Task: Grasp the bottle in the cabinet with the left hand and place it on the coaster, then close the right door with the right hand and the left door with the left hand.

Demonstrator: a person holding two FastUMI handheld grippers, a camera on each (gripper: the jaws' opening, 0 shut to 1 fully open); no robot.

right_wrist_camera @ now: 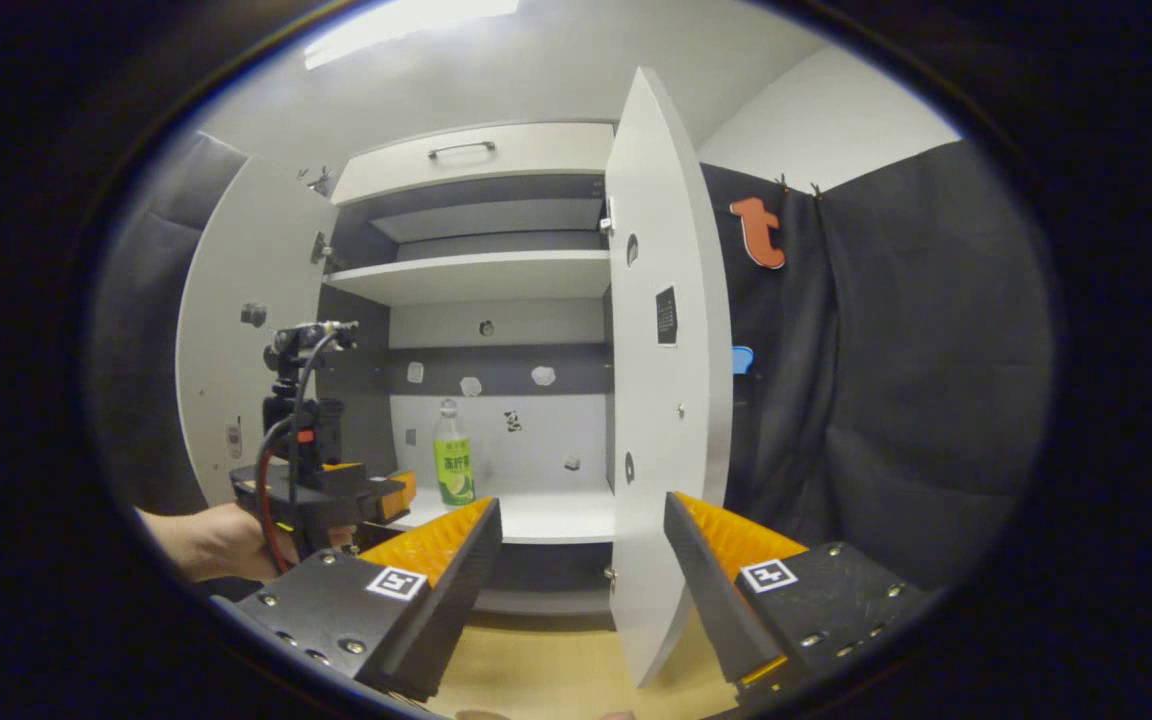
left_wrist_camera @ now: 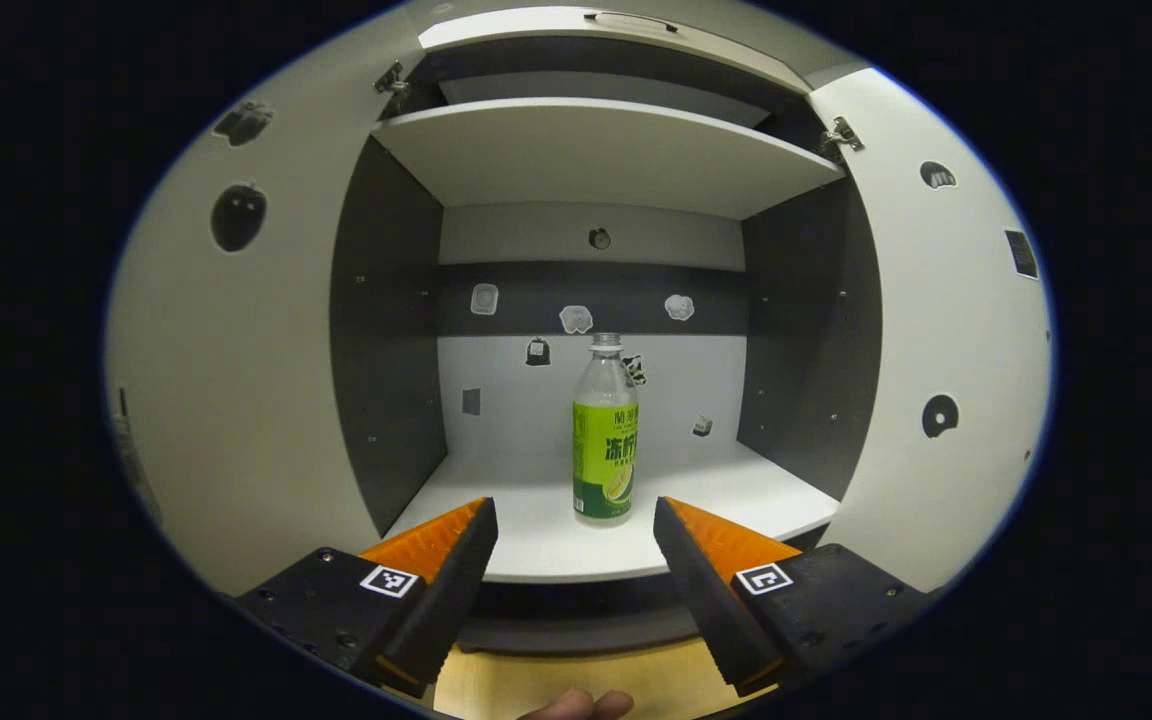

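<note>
the left gripper (left_wrist_camera: 574,520) points level into the cabinet (left_wrist_camera: 596,150), jaws spread wide, short of the bottle (left_wrist_camera: 605,440) standing upright on the lower shelf. the right gripper (right_wrist_camera: 582,520) hangs back, jaws apart, facing the open right door (right_wrist_camera: 666,400).

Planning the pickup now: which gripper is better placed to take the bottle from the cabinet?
Left. The left gripper faces the bottle head-on, jaws open, the bottle framed between them. The right gripper sits farther back, by the right door.
</note>
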